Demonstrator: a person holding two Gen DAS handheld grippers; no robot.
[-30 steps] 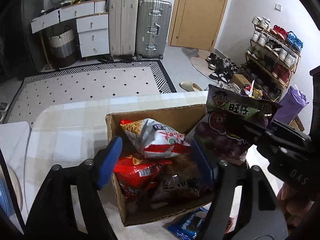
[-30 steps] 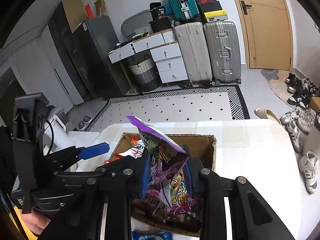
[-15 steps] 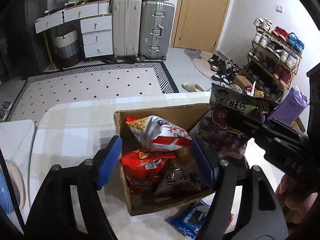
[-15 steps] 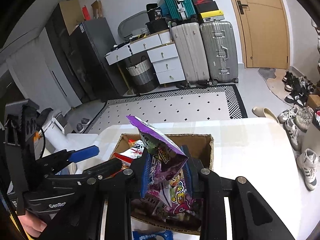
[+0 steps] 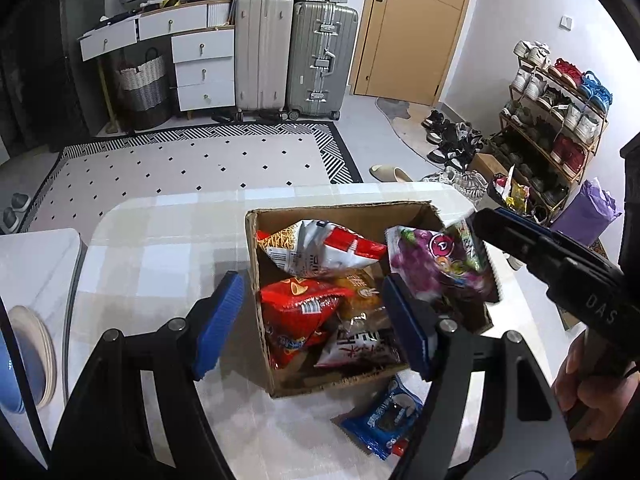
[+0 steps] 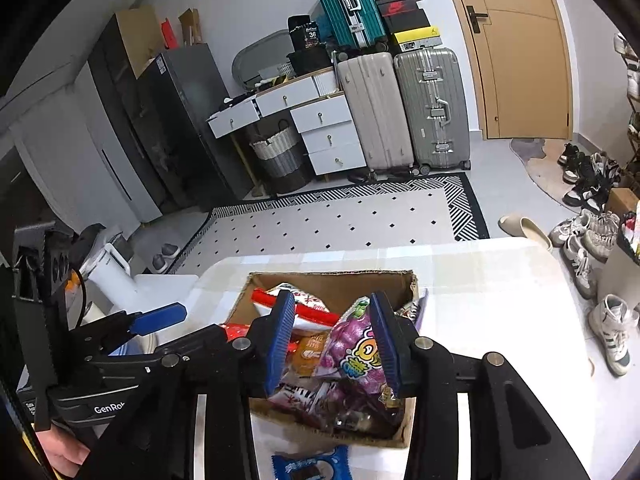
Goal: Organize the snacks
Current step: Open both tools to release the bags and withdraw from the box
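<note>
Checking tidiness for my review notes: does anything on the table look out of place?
Yes. A blue packet lies flat on the table, outside the near wall of the box, while the other snacks sit inside it.

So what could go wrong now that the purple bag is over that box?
The right claw is opening with the purple bag loose between its pads, above an already heaped box. The bag might settle on top and slide over the rim. Also, a blue packet lies on the table beside the box, so it could get overlooked or nudged.
</note>
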